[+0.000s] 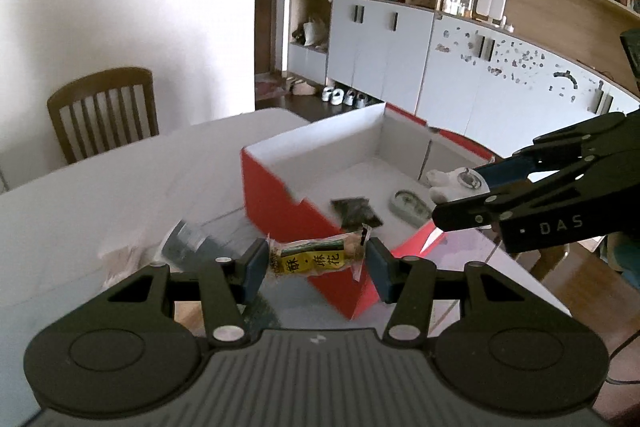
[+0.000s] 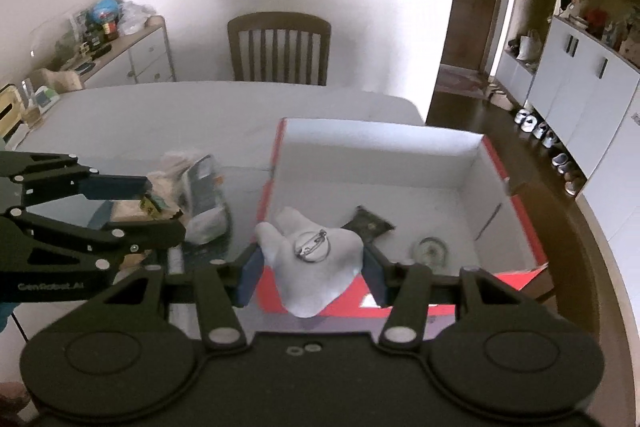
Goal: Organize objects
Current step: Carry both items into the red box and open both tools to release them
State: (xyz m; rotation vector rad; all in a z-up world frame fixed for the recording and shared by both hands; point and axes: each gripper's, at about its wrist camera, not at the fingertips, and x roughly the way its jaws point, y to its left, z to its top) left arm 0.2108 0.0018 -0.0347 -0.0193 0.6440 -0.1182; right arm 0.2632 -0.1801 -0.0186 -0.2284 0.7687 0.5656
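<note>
The table [image 2: 200, 115] is carrying a red box [image 1: 288, 211] with white inner walls, standing open at the table's right end. A chair [image 2: 280, 47] is standing at the far side of the table. A heap of clear bags [image 2: 200, 187] is lying on the table just left of the box.

Inside the box, a dark packet [image 2: 368, 225] is lying on the floor near the middle, and a round grey item [image 2: 430, 251] is lying to its right, apart from it.

The left gripper [image 1: 318, 261] is clamping a snack pack [image 1: 312, 259] with a yellow label end to end between its pads, above the table just beside the box's near left corner. The pack is hanging clear of the surface.

The right gripper [image 2: 312, 263] is clamping a white soft toy [image 2: 312, 267] bearing a round pin badge [image 2: 310, 245]. The toy is being held over the box's near wall, clear of the box floor.
</note>
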